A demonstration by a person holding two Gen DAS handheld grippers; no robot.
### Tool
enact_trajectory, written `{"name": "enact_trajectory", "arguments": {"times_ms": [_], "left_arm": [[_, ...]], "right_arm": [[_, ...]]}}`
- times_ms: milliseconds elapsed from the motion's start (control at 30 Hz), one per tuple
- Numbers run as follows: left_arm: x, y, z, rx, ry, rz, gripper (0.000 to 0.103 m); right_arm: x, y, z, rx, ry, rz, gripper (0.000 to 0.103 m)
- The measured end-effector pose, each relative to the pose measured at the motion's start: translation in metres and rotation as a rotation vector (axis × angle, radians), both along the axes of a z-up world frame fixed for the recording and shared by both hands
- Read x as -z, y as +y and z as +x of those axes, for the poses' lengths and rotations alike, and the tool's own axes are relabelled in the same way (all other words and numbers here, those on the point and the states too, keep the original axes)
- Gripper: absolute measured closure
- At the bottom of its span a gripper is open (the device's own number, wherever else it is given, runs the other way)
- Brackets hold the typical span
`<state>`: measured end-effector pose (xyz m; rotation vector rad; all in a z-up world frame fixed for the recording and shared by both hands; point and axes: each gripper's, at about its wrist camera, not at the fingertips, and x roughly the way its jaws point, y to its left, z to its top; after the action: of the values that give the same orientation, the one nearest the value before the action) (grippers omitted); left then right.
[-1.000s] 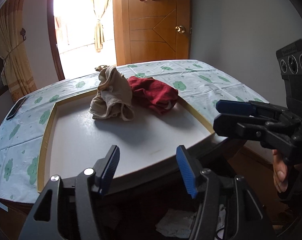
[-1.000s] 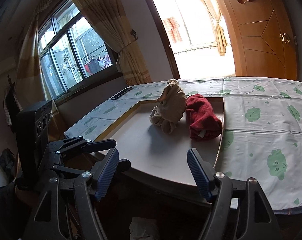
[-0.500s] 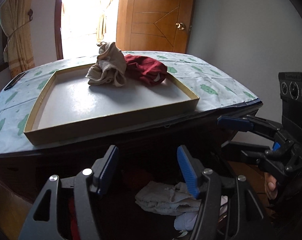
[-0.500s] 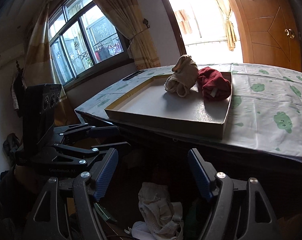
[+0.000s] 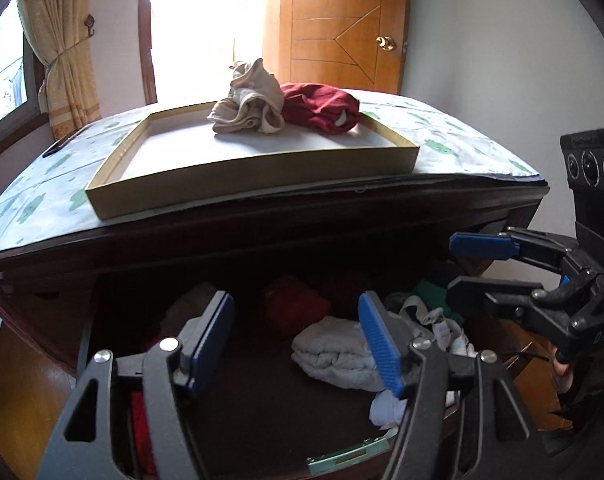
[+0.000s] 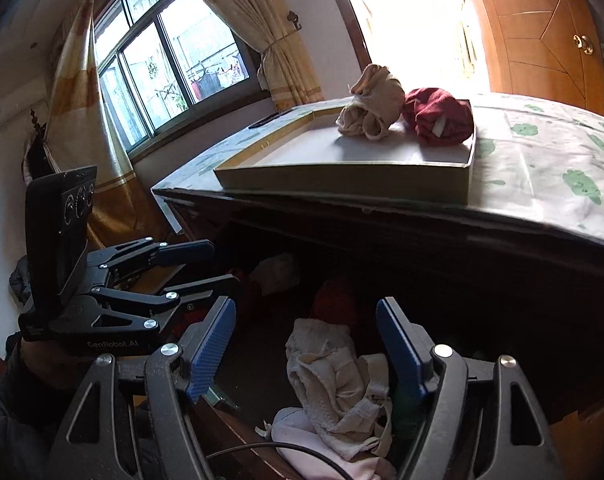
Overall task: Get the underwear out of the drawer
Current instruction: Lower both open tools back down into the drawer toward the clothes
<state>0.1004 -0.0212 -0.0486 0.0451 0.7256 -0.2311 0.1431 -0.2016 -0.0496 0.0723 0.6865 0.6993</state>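
Below the tabletop, the open drawer holds several crumpled garments: a cream piece, a red one and a green one. My left gripper hangs over the drawer pointing down into it. Its jaws are opening, with nothing between them. My right gripper is open above the cream underwear without touching it, and a pink piece lies nearer. Each gripper shows in the other's view: the right gripper at the right edge and the left gripper at the left edge.
On the tabletop, a shallow cardboard tray holds a beige garment and a dark red one. A green-patterned cloth covers the top, with a dark flat device at its left. A black cable crosses the drawer front.
Both grippers have dropped from tabletop height to the front of the open drawer. The tray has risen in both views and the drawer's garments have come into sight.
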Motion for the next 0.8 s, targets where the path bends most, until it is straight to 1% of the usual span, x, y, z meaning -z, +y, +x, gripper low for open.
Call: {"name": "enact_trajectory", "arguments": {"times_ms": [133,233,300,433,600,700,800], "left_arm": [[0.004,0.004,-0.005,-0.022,-0.004,0.022,0.037],[0.007,0.010,-0.006,-0.045,0.000,0.031,0.037],[0.010,0.015,-0.006,-0.067,0.003,0.043,0.037],[0.017,0.026,-0.005,-0.100,0.025,0.042,0.037],[0.023,0.035,-0.004,-0.133,0.033,0.061,0.037],[0.025,0.040,-0.004,-0.150,0.034,0.077,0.037],[0.027,0.043,-0.003,-0.163,0.039,0.091,0.036]], "right_arm": [[0.005,0.009,-0.008,-0.028,0.016,0.005,0.028],[0.004,0.018,-0.016,-0.057,0.007,-0.006,0.028],[0.001,0.022,-0.021,-0.077,0.001,-0.009,0.028],[-0.004,0.027,-0.030,-0.088,-0.011,-0.007,0.028],[-0.018,0.031,-0.041,-0.110,-0.025,0.010,0.028],[-0.026,0.039,-0.049,-0.147,-0.041,-0.003,0.028],[-0.027,0.047,-0.057,-0.188,-0.059,-0.043,0.028]]}}
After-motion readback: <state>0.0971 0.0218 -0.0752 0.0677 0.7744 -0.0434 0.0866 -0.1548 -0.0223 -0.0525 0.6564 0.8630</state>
